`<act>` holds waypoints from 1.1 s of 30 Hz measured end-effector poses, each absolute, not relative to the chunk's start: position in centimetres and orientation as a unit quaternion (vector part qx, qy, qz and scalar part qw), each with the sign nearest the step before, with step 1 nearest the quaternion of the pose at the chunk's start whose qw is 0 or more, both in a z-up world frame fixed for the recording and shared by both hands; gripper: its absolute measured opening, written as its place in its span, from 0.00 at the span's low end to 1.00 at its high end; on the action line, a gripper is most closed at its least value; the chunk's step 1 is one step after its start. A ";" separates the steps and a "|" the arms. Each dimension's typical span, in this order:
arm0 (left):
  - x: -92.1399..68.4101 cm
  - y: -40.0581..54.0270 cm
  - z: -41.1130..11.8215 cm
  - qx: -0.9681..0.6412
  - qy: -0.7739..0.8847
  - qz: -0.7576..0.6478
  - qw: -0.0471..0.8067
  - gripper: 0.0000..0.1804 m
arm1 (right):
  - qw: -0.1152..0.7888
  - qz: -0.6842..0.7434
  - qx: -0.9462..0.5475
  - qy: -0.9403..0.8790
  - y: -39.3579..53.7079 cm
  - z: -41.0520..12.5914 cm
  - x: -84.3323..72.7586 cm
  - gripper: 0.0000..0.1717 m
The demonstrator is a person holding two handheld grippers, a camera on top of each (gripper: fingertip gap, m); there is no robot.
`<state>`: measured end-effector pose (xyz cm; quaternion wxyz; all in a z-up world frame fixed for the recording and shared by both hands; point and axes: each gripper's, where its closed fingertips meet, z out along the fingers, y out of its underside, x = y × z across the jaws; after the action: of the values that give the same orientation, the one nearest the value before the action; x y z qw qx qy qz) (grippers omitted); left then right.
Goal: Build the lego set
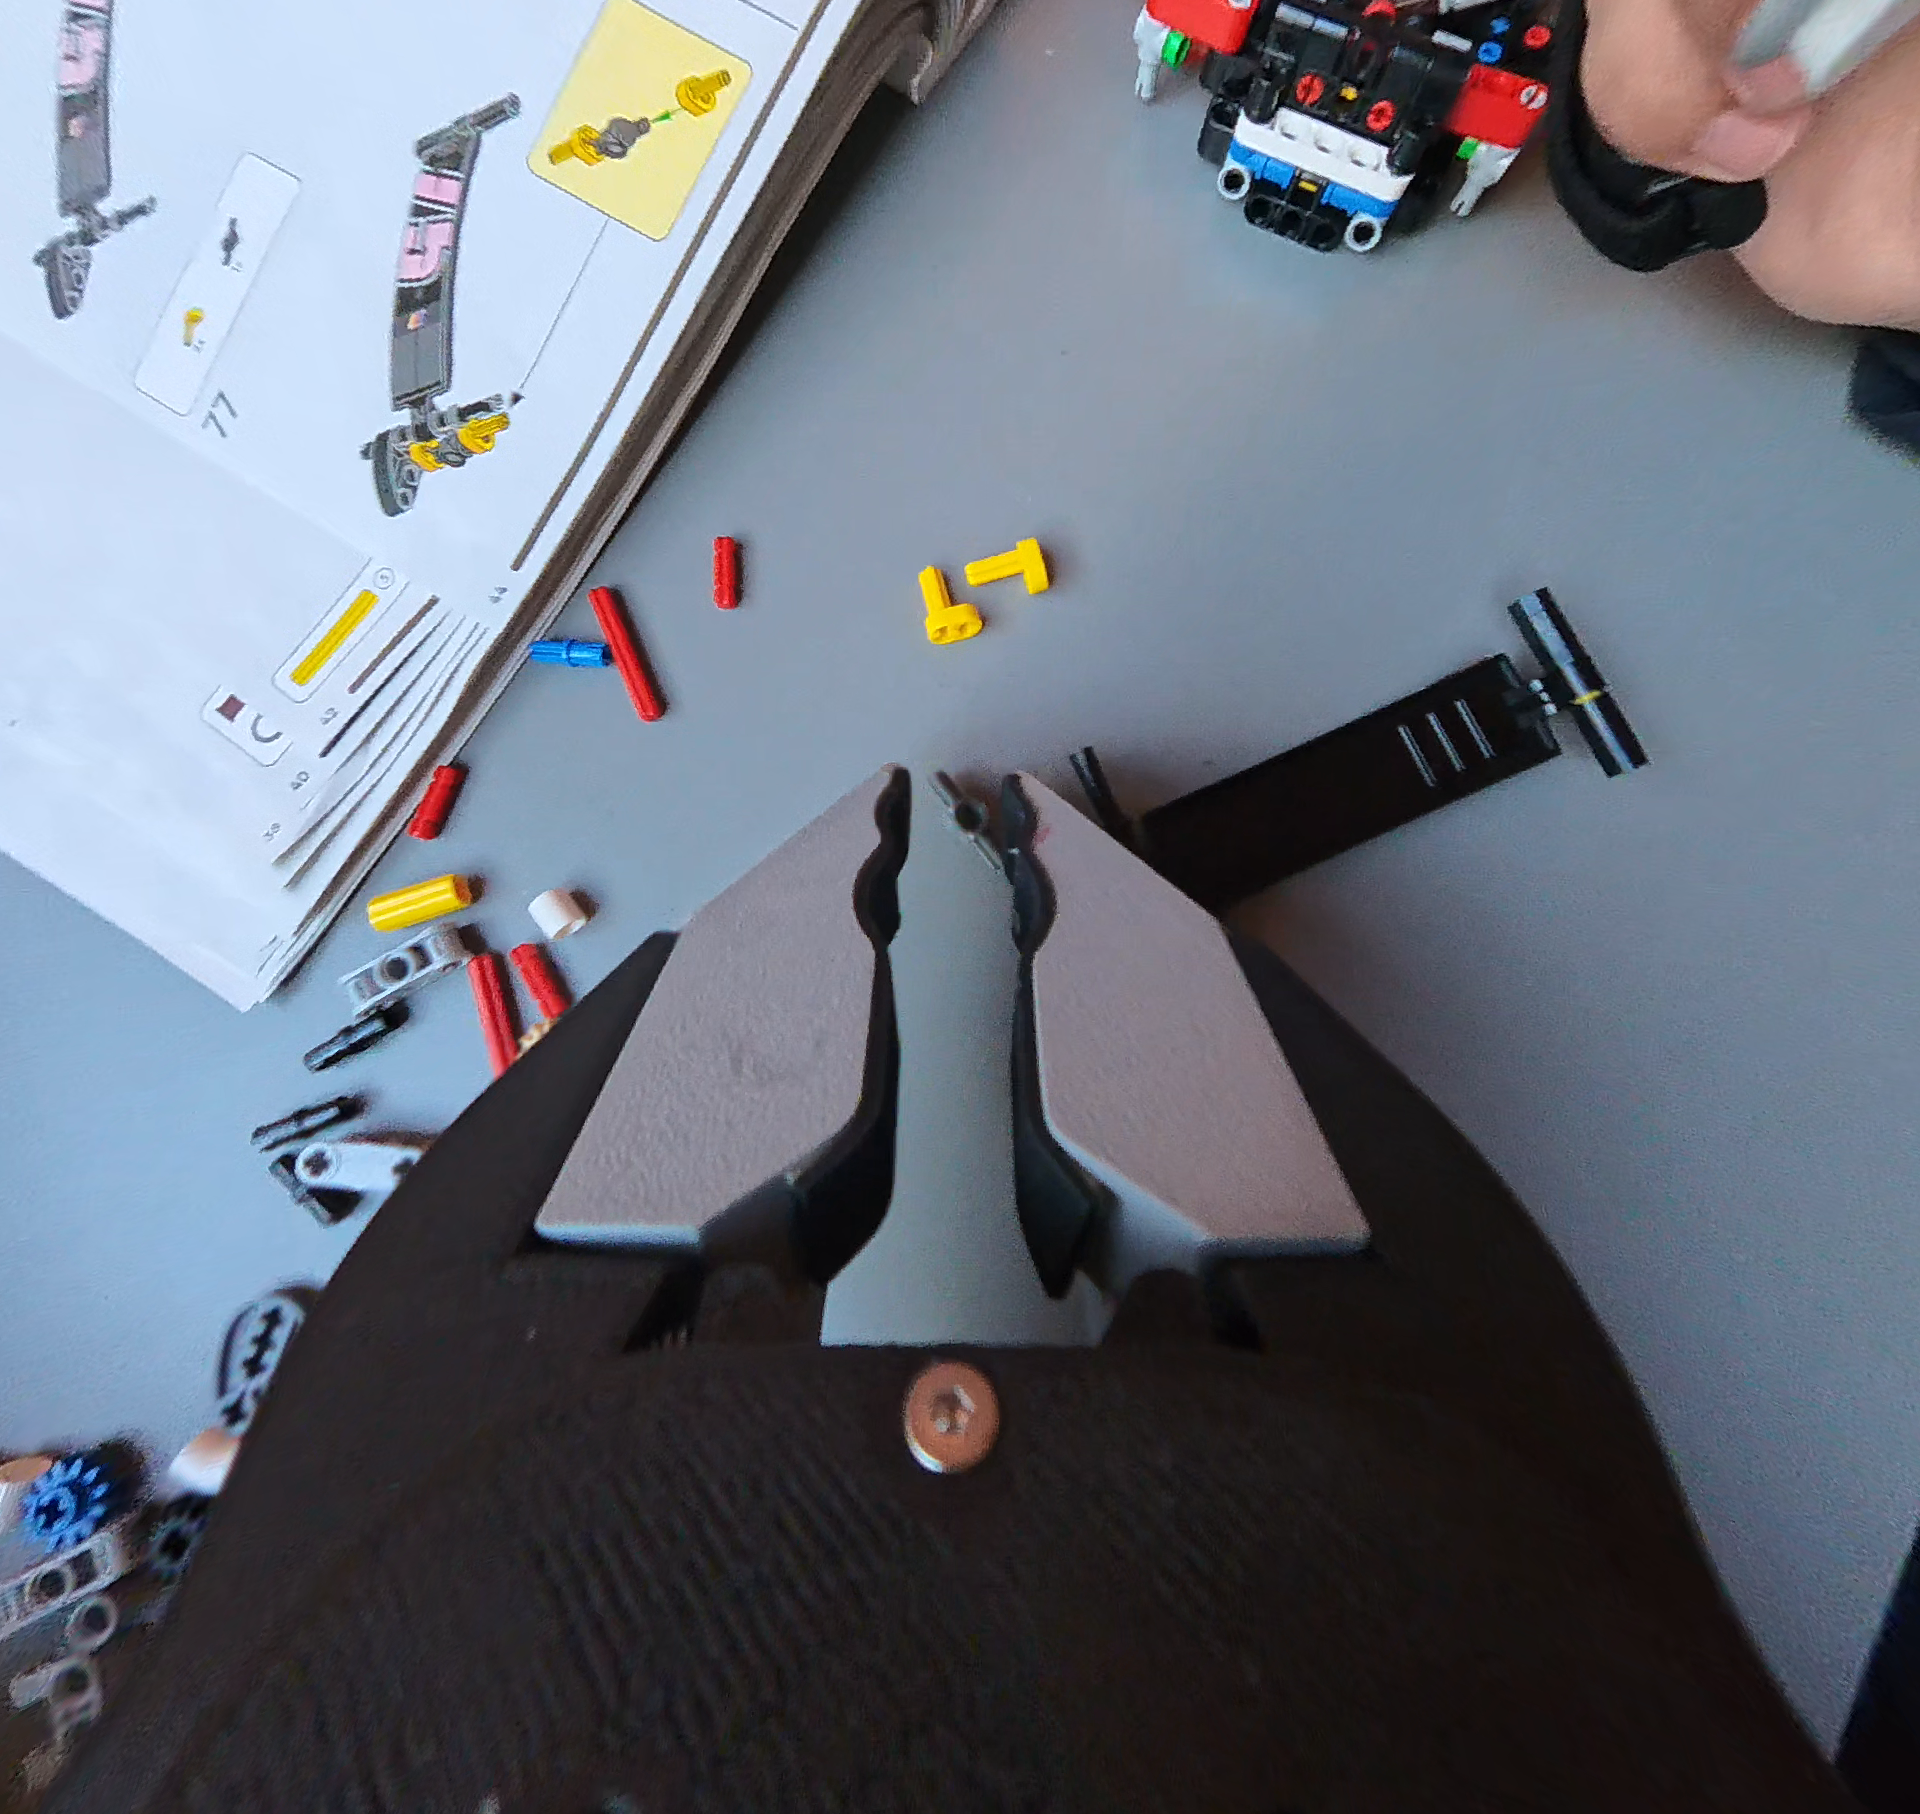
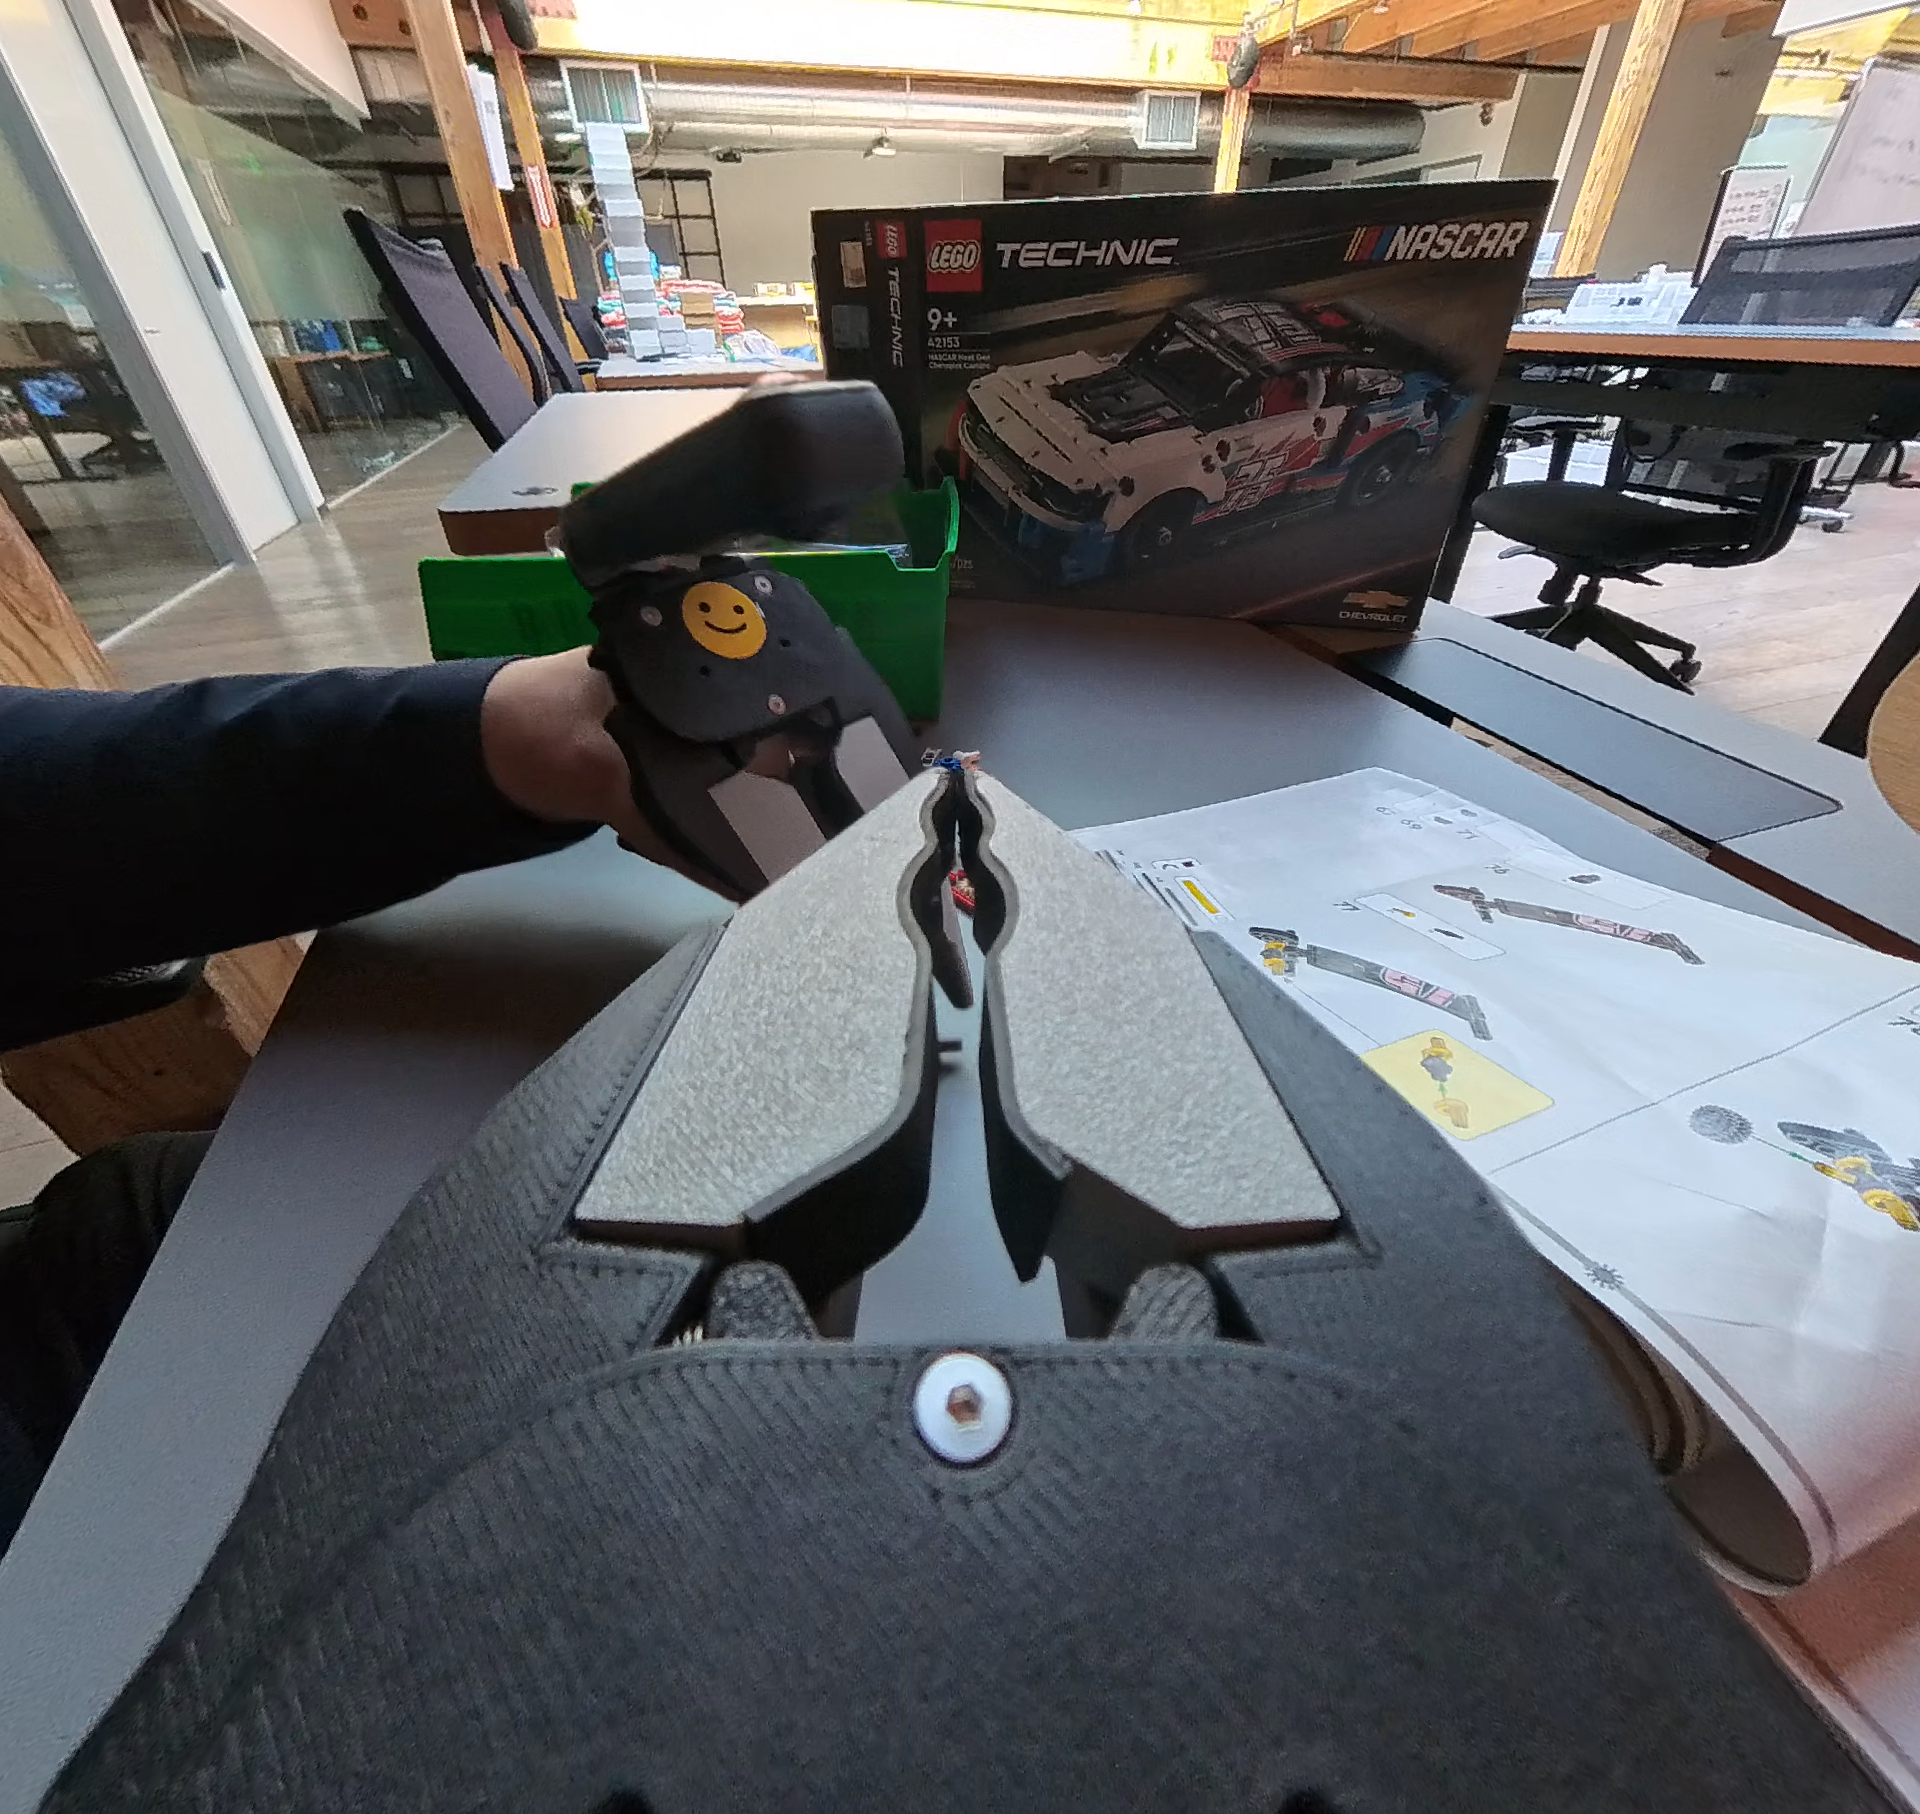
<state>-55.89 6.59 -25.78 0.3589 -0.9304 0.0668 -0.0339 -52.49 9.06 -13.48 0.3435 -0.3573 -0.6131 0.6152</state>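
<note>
Grey surface point(image 1: 1195, 434) carries scattered small plastic building parts. Left hand-held gripper point(image 1: 956, 808) hangs over it, released, fingers a little apart; a small dark grey axle-connector piece point(image 1: 968, 819) lies between the tips, just beside the right-side finger, and it can't be told whether it touches. Black flat panel assembly with a cross bar point(image 1: 1382, 767) lies near, to the right. Two yellow T-shaped pins point(image 1: 982, 588) sit further ahead; red axles point(image 1: 627, 652) and a blue pin point(image 1: 569, 652) lie by the edge of an open white instruction booklet point(image 1: 312, 310). Partly built red, black and white model point(image 1: 1340, 71) sits far ahead. Right hand-held gripper point(image 2: 958, 788) is clenched, wavy pads meeting at the tip with nothing visible between them; a green plastic bin point(image 2: 499, 611) and a black printed box point(image 2: 1195, 393) stand beyond.
</note>
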 end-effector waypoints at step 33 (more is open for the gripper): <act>-67.4 -8.0 -14.4 -0.887 -0.154 0.120 0.419 0.11 | 0.322 0.597 -0.361 -0.640 8.2 -15.2 -53.1 0.00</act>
<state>-67.41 -7.99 -14.44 0.4192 -0.8867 -0.1537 0.1201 -53.12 8.24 -15.24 0.3223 -0.3608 -0.6398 0.5972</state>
